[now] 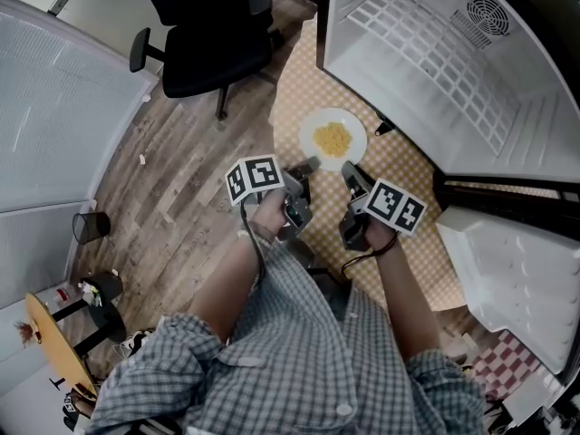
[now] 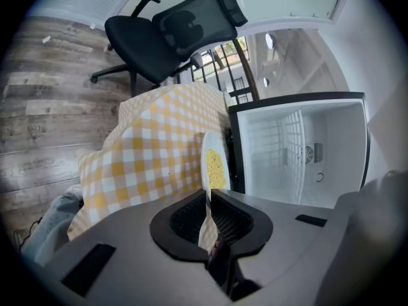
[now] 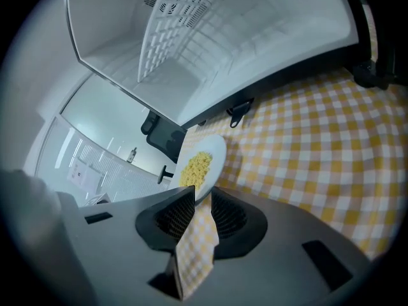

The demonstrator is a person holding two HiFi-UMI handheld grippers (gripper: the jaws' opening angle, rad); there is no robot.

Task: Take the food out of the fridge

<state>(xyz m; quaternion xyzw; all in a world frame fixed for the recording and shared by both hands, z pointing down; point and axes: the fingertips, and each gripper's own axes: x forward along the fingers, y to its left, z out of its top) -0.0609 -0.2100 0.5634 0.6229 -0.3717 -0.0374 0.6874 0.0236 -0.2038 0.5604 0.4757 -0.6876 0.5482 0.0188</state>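
A white plate with a heap of yellow food lies on a yellow checked cloth before the open fridge. My left gripper holds the plate's near left rim, and my right gripper holds the near right rim. In the left gripper view the thin rim of the plate runs between the nearly closed jaws of the left gripper. In the right gripper view the plate enters the jaws of the right gripper, with checked cloth showing through the gap below.
The fridge stands open with white wire shelves and bare white walls; its door swings out at the right. A black office chair stands on the wood floor behind the cloth. A small black bin is at the far left.
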